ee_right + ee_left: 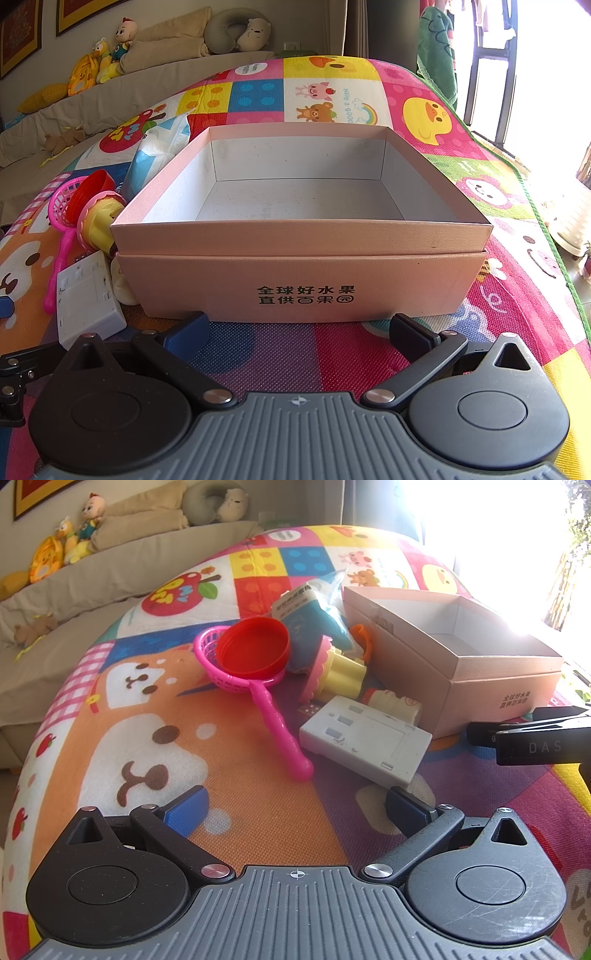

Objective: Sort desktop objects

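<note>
A pink cardboard box (303,240) stands open and empty on the colourful play mat; the left wrist view shows the box (454,657) at the right. Left of it lies a pile: a red cap (253,646) resting in a pink toy strainer (266,705), a yellow-and-pink toy cupcake (340,668), a blue-and-white packet (314,620), a white socket panel (364,734) and a small cream toy bottle (393,701). My left gripper (295,808) is open, just short of the socket panel. My right gripper (299,332) is open in front of the box wall, holding nothing.
The play mat (147,709) covers the whole work surface. A sofa (110,565) with plush toys runs along the back left. Bright windows stand at the right. The right gripper's body (535,734) reaches in from the right edge of the left wrist view.
</note>
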Tool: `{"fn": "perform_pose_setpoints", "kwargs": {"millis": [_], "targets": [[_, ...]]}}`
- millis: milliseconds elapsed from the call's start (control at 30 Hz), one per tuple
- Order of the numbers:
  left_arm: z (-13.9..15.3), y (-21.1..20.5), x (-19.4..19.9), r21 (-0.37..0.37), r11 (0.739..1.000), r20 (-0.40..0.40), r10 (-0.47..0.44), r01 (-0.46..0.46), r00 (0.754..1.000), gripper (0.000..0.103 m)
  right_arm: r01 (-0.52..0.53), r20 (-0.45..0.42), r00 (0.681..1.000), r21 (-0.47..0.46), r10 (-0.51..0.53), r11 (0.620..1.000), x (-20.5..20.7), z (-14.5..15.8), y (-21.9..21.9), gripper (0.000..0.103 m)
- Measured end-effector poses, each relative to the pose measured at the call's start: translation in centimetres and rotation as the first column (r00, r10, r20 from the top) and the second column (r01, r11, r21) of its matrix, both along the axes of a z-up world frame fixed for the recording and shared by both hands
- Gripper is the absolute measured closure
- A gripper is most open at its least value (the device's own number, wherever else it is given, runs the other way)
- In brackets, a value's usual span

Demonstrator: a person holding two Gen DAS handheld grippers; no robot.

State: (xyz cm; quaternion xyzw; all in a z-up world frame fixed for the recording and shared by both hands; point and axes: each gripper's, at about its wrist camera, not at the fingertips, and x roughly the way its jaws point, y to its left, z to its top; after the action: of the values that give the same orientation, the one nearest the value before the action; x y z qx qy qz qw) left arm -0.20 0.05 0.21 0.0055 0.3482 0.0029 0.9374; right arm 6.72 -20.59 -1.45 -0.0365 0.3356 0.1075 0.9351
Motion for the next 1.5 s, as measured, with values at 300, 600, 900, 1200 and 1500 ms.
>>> {"fn": "perform_pose_setpoints", "kwargs": {"millis": [300,600,900,1200,1500], "targets": [[-0.1,0.0,0.1,0.0,1.0,-0.013,-0.001,0.001,1.0,0.0,0.0,-0.002,1.0,-0.002,0.0,1.0,-0.1,0.1,-0.1,0.0],[-0.1,0.1,0.5,-0.003,1.0,-0.013,-0.008,0.008,1.0,0.0,-0.005,-0.075,0.997,-0.011,0.004,1.0,-0.6,0.5,-0.2,0.0],[0.5,-0.2,0.9,-0.024,0.998,-0.002,-0.056,0.056,0.998,0.0,-0.093,-0.088,0.992,-0.008,0.092,0.996,-1.0,0.7,-0.8,0.0],[1.3,-0.1,1.1,-0.007,0.998,0.035,-0.068,0.069,0.997,0.0,-0.083,0.224,0.971,0.011,0.079,0.996,-3.0,6.6,-4.3,0.0],[2.5,3.1,0.6,-0.048,0.999,0.058,-0.009,0.012,0.998,0.0,0.08,-0.014,0.997,0.29,-0.08,0.954,7.6,5.3,-7.0,0.0]]}}
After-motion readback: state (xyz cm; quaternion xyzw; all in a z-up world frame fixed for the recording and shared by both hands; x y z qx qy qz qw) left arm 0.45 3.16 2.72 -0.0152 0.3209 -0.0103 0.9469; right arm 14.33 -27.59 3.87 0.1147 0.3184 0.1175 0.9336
